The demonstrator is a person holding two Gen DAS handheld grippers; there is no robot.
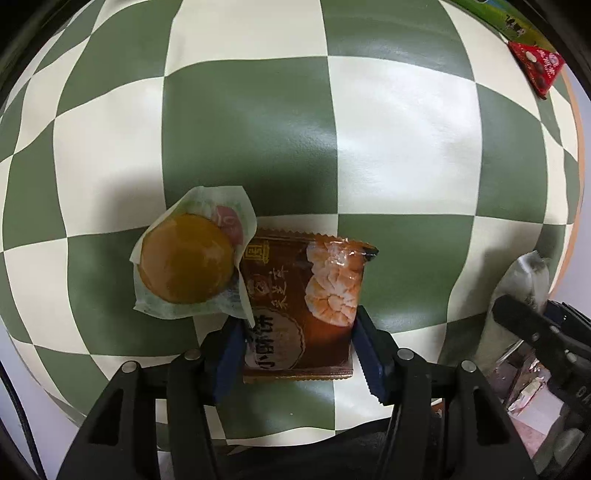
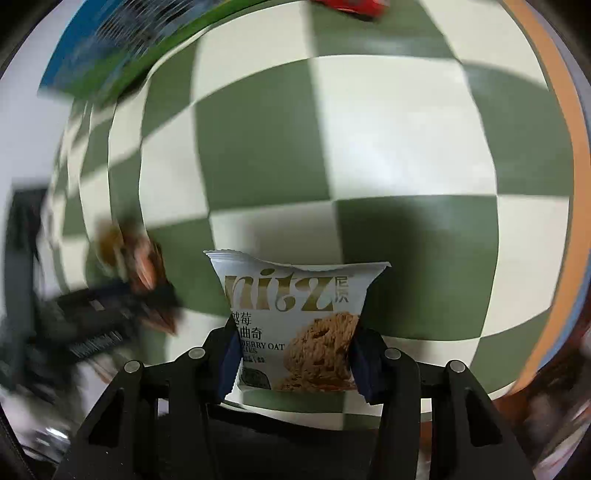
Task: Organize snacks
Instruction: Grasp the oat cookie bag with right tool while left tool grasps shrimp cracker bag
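Observation:
My left gripper (image 1: 298, 325) points down at the checked table and is shut on a brown snack packet (image 1: 314, 291) with a shrimp picture, blue pads pressed on its two sides. A round yellow-brown bun in a white wrapper (image 1: 188, 258) lies against the packet's left side, and its wrapper overlaps the packet's edge. My right gripper (image 2: 295, 332) is shut on a white oat cookie packet (image 2: 295, 306), which stands upright between its pads just above the cloth. The left wrist view catches that white packet (image 1: 524, 284) at its right edge.
A green-and-cream checked cloth (image 1: 258, 129) covers the table. A red triangular packet (image 1: 535, 68) and a green box with a cow print (image 1: 495, 18) lie at the far right. The right wrist view is blurred, with a blue-green box (image 2: 122, 48) top left and the table's orange edge (image 2: 580, 184) on the right.

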